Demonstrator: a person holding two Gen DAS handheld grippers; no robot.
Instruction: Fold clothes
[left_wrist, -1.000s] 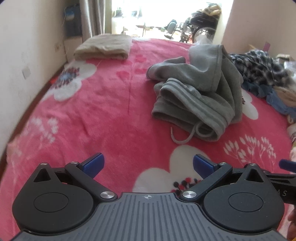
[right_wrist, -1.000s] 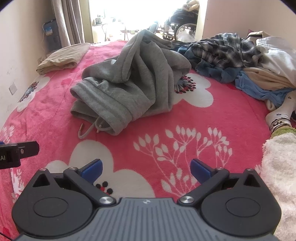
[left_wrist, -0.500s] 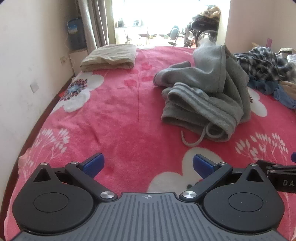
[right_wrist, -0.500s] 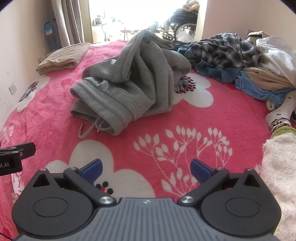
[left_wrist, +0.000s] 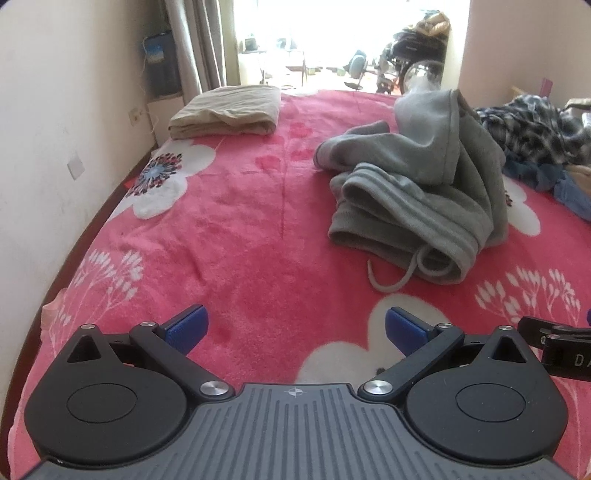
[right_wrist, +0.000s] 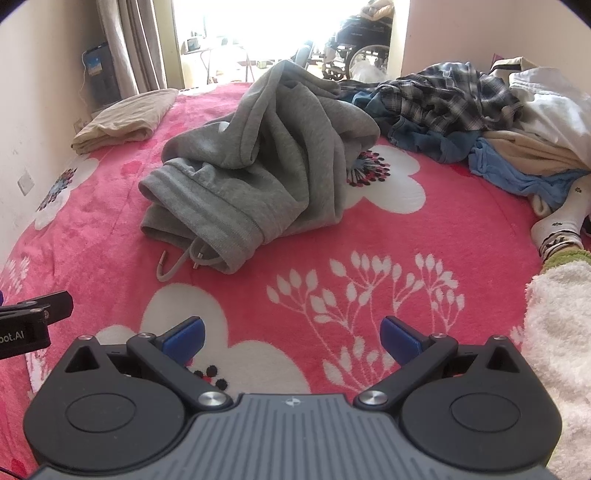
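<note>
Grey sweatpants wait to be spread

Grey sweatpants (right_wrist: 258, 158) lie crumpled mid-bed on the pink blanket (left_wrist: 229, 236), untouched. Both left tongs (left_wrist: 293, 328) and right tongs (right_wrist: 291, 334) hover near, spread wide and empty. Next comes gripping the waistband (drawstring end nearest) and pulling it flat.

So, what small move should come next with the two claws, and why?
Probably bring both claws forward to the grey sweatpants. They lie crumpled on the pink blanket, with the waistband and drawstring toward the cameras. The left claw and right claw are both open, hold nothing, and sit short of the garment.
</note>
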